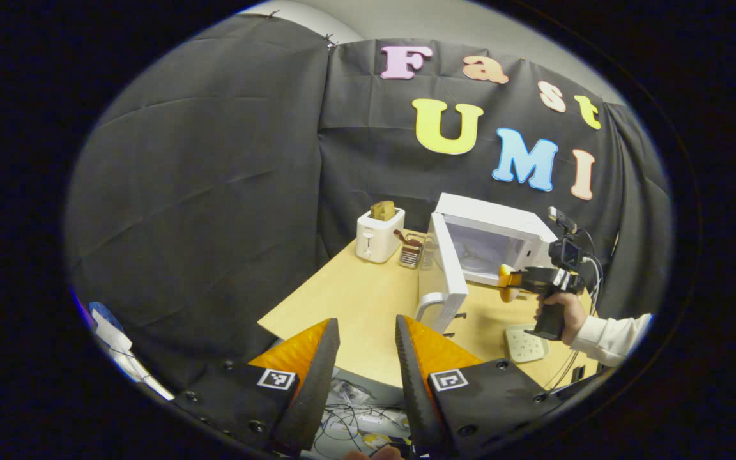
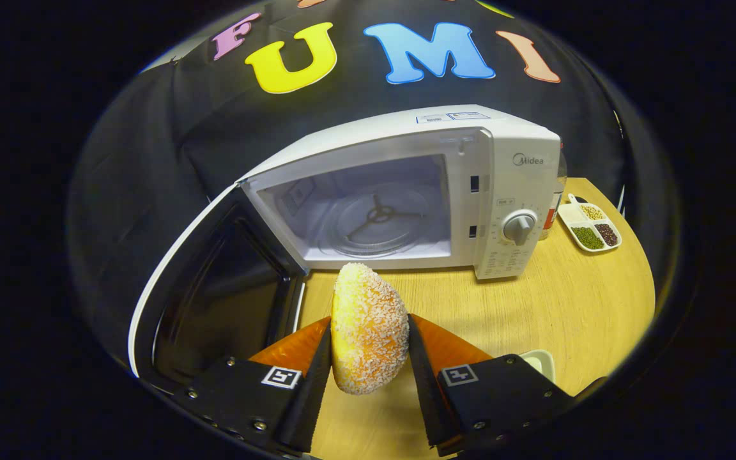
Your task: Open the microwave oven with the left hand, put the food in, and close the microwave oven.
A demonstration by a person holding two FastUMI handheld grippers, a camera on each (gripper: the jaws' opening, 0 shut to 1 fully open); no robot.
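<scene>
In the left gripper view my left gripper [image 1: 368, 364] hangs off the near edge of the table [image 1: 355, 300], its fingers spread apart with nothing between them, and from here I look across at the microwave oven [image 1: 492, 239] on the far right part of the tabletop, its door [image 1: 448, 275] swung wide toward me with the handle [image 1: 430, 305] at its near edge. Farther right my right gripper [image 1: 510, 281], held in my hand [image 1: 563, 310], carries the food in front of the open cavity; a toaster [image 1: 379, 235] and a small rack [image 1: 411, 250] stand to the far left of the oven, well apart from the work. I judge this hand should wait clear of the door's arc and then take the handle once the cavity is loaded. In the right gripper view my right gripper [image 2: 368, 358] is clamped on the bun [image 2: 368, 332], both fingers pressing its sides, and it stands upright just in front of the oven's mouth above the table. The glass turntable [image 2: 377, 220] lies bare inside the cavity, straight ahead and slightly higher than the bun; the open door sits to my left, the control dial [image 2: 519, 227] to my right, and a divided dish [image 2: 591, 223] of beans farther right. To do this well I think I should lift a little to clear the sill, drive straight in between door and control panel, lower until the bun rests near the turntable's middle, and only then part the fingers, since the soft crust could crush under a harder squeeze.
</scene>
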